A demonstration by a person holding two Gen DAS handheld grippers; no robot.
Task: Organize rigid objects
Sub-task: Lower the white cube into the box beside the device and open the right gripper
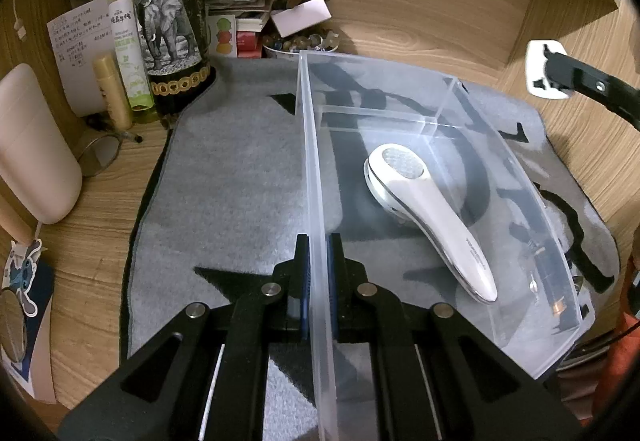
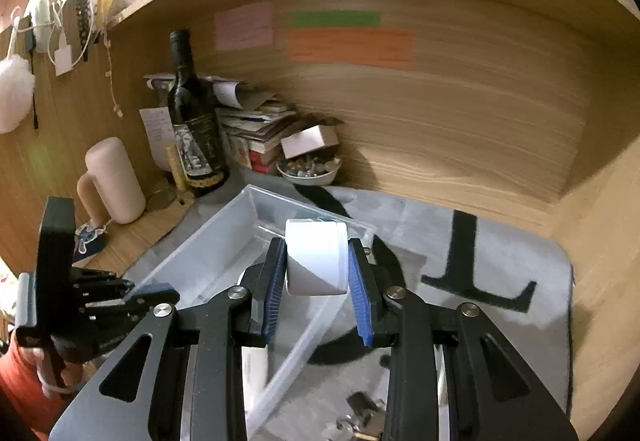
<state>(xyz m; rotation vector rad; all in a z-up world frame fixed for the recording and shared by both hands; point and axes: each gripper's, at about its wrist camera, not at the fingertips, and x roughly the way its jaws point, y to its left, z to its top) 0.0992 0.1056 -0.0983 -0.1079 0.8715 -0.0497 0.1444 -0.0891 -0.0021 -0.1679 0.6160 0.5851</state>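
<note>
A: Can any writing be read?

B: Barely — the green spray bottle [image 1: 127, 53], upper left, shows Chinese characters, too small to make out. The white handheld device [image 1: 432, 217] carries tiny illegible lettering.

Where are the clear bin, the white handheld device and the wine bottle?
Clear bin [image 1: 316, 169], left wrist view, near wall.
White handheld device [image 1: 440, 217], left wrist view, handle.
Wine bottle [image 1: 170, 25], left wrist view, elephant label.

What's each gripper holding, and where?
Left gripper: shut on the clear bin, pinching its near side wall. Right gripper: shut on a white block, pads on its two opposite sides.
</note>
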